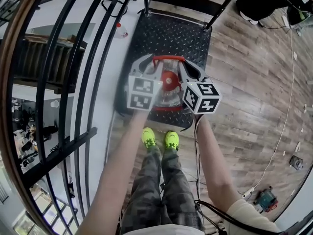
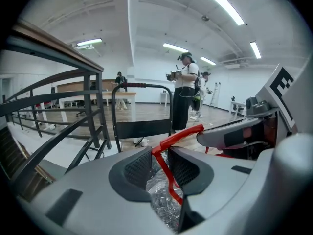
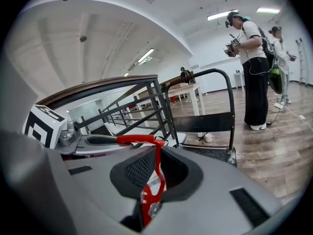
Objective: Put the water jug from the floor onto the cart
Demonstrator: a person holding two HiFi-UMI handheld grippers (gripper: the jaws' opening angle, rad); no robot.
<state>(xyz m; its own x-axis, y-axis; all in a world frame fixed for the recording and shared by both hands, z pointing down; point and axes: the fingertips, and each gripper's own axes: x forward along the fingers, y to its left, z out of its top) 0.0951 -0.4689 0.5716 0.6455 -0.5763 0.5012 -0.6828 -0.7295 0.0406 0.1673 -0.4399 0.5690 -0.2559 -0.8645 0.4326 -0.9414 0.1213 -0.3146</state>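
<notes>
A clear water jug point(image 1: 164, 98) with a red cap hangs over the near end of the cart's black checker-plate deck point(image 1: 166, 33); whether it touches the deck I cannot tell. Its red handle point(image 1: 168, 58) arches over the top. My left gripper point(image 1: 146, 65) is shut on the handle's left end, and in the left gripper view point(image 2: 160, 168) the red strip point(image 2: 178, 136) and crinkled clear plastic lie between the pads. My right gripper point(image 1: 190, 70) is shut on the right end, pinching the handle point(image 3: 139, 139) tight in the right gripper view point(image 3: 156, 173).
A black stair railing point(image 1: 73, 82) runs along the left. The cart's push bar point(image 3: 222, 77) rises at its far end. A small bottle point(image 1: 121, 31) and a white cup point(image 3: 209, 137) stand on the floor. My feet point(image 1: 160, 139) are just behind the cart. People point(image 2: 185, 97) stand beyond.
</notes>
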